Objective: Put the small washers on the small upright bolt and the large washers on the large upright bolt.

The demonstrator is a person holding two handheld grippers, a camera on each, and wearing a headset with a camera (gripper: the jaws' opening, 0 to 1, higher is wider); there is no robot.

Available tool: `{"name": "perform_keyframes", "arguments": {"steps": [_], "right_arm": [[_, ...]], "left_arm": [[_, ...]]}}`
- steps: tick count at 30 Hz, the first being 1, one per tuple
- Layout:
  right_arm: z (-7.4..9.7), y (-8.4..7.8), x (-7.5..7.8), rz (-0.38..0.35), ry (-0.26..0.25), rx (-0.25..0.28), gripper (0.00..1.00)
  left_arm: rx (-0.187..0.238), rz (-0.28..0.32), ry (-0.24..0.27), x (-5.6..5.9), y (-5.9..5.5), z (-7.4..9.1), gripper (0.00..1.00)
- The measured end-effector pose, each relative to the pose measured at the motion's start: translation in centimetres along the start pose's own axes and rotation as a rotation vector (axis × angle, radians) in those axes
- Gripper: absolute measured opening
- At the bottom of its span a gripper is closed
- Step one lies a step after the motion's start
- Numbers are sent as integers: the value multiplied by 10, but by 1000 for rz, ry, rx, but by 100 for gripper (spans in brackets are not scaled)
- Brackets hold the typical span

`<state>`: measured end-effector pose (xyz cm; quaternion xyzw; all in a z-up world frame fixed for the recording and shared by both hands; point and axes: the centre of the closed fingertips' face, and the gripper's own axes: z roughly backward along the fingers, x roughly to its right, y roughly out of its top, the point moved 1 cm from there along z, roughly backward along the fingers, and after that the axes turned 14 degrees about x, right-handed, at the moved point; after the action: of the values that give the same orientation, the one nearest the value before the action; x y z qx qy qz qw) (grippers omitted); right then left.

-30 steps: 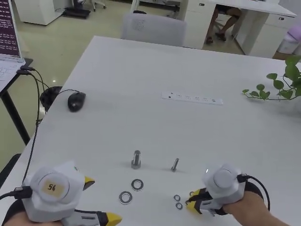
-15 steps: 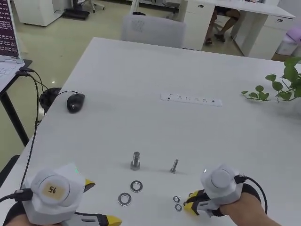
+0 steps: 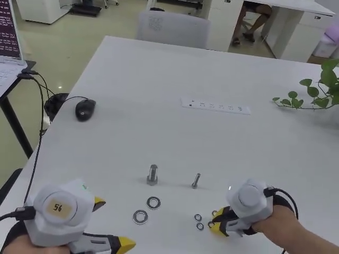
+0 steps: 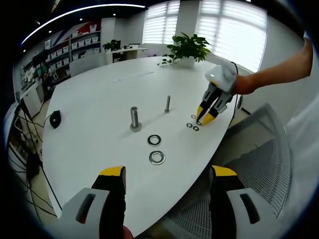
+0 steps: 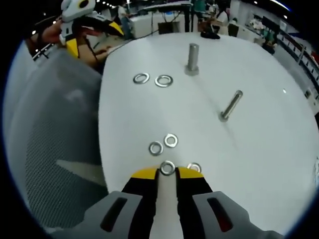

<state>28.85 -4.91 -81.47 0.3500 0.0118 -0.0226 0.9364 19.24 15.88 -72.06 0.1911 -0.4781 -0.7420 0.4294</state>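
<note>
The large bolt [image 3: 152,174] and the small bolt [image 3: 195,181] stand upright on the white table [image 3: 159,106]. Two large washers [image 3: 153,202] [image 3: 140,216] lie flat in front of the large bolt. Two small washers [image 3: 197,217] [image 3: 200,226] lie in front of the small bolt. My right gripper [image 3: 216,225] is low at the table just right of them. In the right gripper view its jaws are nearly together, pinching a small washer [image 5: 167,168] at the tips; another small washer [image 5: 194,168] lies beside them. My left gripper [image 4: 168,172] is wide open and holds nothing, near the table's front edge.
A white power strip [image 3: 214,107] lies mid-table. A black mouse [image 3: 85,109] with its cable sits at the left edge. A green plant [image 3: 315,95] reaches in from the right. A grey chair [image 3: 172,29] stands at the far side. The table's front edge runs just below the washers.
The head camera has shifted slightly. Both grippers stay in nearly the same places, the right one still at the small washers.
</note>
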Motion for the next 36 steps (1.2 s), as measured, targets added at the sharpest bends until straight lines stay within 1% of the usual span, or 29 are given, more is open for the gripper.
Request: {"name": "perform_keyframes", "arguments": {"steps": [3, 8, 12, 18, 20, 23, 26, 27, 28, 30, 32, 35, 36], "right_arm": [[0, 0, 0, 82, 39, -43, 15], [-2, 1, -1, 166, 68, -67, 15], [-1, 2, -2, 212, 88, -74, 15], [-3, 4, -1, 248, 104, -68, 17], [-4, 4, -2, 268, 123, -72, 17], [-5, 4, -3, 322, 169, -82, 16], [-5, 4, -3, 338, 200, -88, 16], [-5, 4, -3, 371, 225, -98, 16], [-4, 4, -3, 389, 235, -105, 16], [-5, 4, -4, 384, 241, -112, 16], [-4, 3, -5, 389, 263, -122, 18], [-4, 3, -4, 413, 281, -126, 18], [-4, 3, -4, 430, 294, -131, 17]], "left_arm": [[-1, -1, 1, 0, 0, 0, 68], [0, -2, -1, 1, 1, -1, 68], [0, -1, -1, 2, 1, -1, 68], [-2, -3, -2, 2, 2, -1, 68], [-1, -2, 1, 1, 2, 0, 68], [-3, -3, 2, 0, 2, 0, 68], [-4, -5, 1, 0, 2, 0, 68], [-5, -5, 0, 0, 2, 0, 68], [-5, -6, 0, 0, 3, 0, 68], [-3, -7, -2, 2, 4, -1, 68], [-3, -10, -2, 2, 5, 0, 68], [-3, -8, 0, 0, 4, 0, 68], [-5, -8, 1, 0, 3, 0, 68]]}}
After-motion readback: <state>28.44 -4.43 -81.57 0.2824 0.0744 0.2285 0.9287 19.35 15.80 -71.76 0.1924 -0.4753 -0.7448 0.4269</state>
